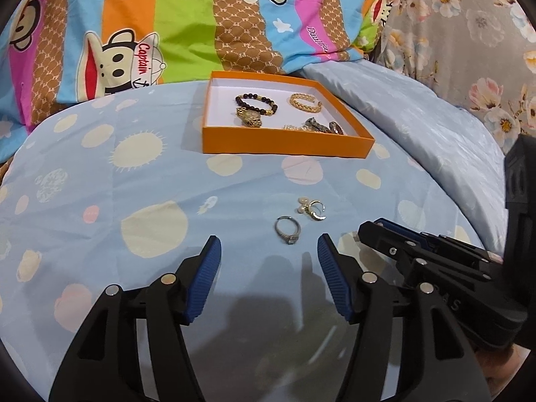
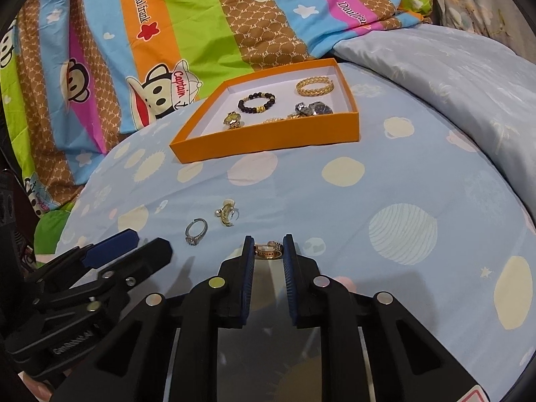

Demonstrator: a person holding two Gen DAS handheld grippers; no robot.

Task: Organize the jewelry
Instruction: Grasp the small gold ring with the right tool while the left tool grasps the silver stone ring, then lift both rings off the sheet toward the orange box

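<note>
An orange box (image 1: 284, 140) (image 2: 268, 137) lies on the blue bedsheet and holds bracelets, a watch and other jewelry. A silver ring (image 1: 288, 231) (image 2: 196, 231) and a gold pearl ring (image 1: 313, 209) (image 2: 226, 216) lie on the sheet in front of it. My left gripper (image 1: 269, 248) is open just behind the silver ring; it also shows at the left of the right wrist view (image 2: 134, 241). My right gripper (image 2: 268, 246) is shut on a gold ring (image 2: 269, 250) at its fingertips; it also shows in the left wrist view (image 1: 375, 226).
A colourful monkey-print blanket (image 1: 167, 16) is bunched behind the box. A pale blue quilt fold (image 2: 452, 73) rises at the right. A floral grey fabric (image 1: 469, 16) lies at far right.
</note>
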